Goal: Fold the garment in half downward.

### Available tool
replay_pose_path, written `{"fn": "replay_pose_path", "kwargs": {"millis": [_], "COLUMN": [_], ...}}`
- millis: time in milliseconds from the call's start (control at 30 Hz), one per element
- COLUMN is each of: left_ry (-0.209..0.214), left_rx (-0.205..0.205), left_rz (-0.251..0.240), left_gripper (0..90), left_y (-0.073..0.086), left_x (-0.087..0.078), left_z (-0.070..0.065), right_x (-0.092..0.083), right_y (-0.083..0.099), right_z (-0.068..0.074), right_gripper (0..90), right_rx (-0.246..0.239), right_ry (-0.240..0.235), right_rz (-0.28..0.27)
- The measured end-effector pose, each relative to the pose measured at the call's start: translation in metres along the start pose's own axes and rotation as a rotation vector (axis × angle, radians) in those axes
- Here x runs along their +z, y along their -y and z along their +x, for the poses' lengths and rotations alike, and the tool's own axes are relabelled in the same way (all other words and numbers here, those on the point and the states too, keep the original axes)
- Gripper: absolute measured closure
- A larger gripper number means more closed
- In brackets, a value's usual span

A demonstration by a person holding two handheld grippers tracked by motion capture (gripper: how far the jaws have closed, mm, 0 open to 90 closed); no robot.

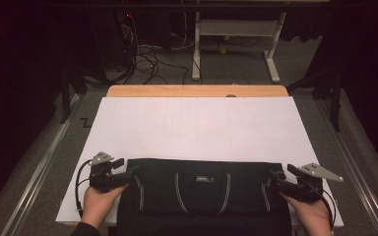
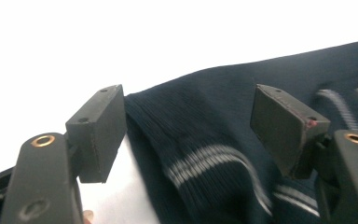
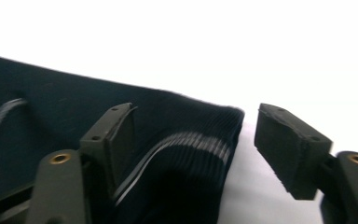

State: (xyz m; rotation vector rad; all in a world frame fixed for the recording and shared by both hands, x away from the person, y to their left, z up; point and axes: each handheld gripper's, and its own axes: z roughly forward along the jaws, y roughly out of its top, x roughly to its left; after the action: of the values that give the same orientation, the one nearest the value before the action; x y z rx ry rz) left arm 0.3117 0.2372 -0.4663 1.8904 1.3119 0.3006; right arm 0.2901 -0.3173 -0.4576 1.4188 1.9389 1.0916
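Note:
A dark navy garment [image 1: 204, 189] with white stripes and a small label lies folded along the near edge of the white sheet [image 1: 197, 128]. My left gripper [image 1: 128, 166] is at its left end, jaws open. In the left gripper view the jaws [image 2: 189, 100] stand wide on either side of the ribbed, striped cuff [image 2: 200, 158], and neither pad presses on it. My right gripper [image 1: 281, 171] is at the garment's right end, also open. Its jaws [image 3: 196, 112] straddle the ribbed corner [image 3: 200, 140] of the cloth without pinching it.
The white sheet covers a wooden table whose far edge [image 1: 197, 91] shows beyond it. Behind it on the floor are tangled cables [image 1: 147, 59] and a white table frame [image 1: 236, 29]. A metal rail [image 1: 39, 167] runs along the left side.

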Motion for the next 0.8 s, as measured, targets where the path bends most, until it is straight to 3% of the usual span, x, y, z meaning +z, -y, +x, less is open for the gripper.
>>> {"fn": "replay_pose_path", "kwargs": {"millis": [33,200,333,600,800], "left_ry": [-0.023,-0.044,-0.124,-0.078,-0.041], "left_rx": [0.006,-0.023,0.059,0.073,0.051], "left_rz": [0.026,0.079,0.086,0.062,0.054], "left_gripper": [24.8,22.9,23.3,45.2,58.9], "left_y": [-0.001,0.0,0.004,0.008,0.007], "left_x": [0.004,0.015,0.019,0.018,0.019], "left_z": [0.0,0.003,-0.008,-0.012,-0.008], "right_x": [0.005,0.026,0.032,0.027,0.027], "right_y": [-0.002,-0.007,-0.007,-0.003,-0.001], "right_z": [-0.001,-0.004,-0.002,0.004,0.006], "right_gripper": [27.5,28.9,34.7,57.5,70.9], "right_rx": [0.004,-0.001,-0.009,-0.037,-0.034], "right_ry": [0.008,0.033,0.036,0.011,-0.024], "right_rz": [0.012,0.083,0.146,0.152,0.145]}}
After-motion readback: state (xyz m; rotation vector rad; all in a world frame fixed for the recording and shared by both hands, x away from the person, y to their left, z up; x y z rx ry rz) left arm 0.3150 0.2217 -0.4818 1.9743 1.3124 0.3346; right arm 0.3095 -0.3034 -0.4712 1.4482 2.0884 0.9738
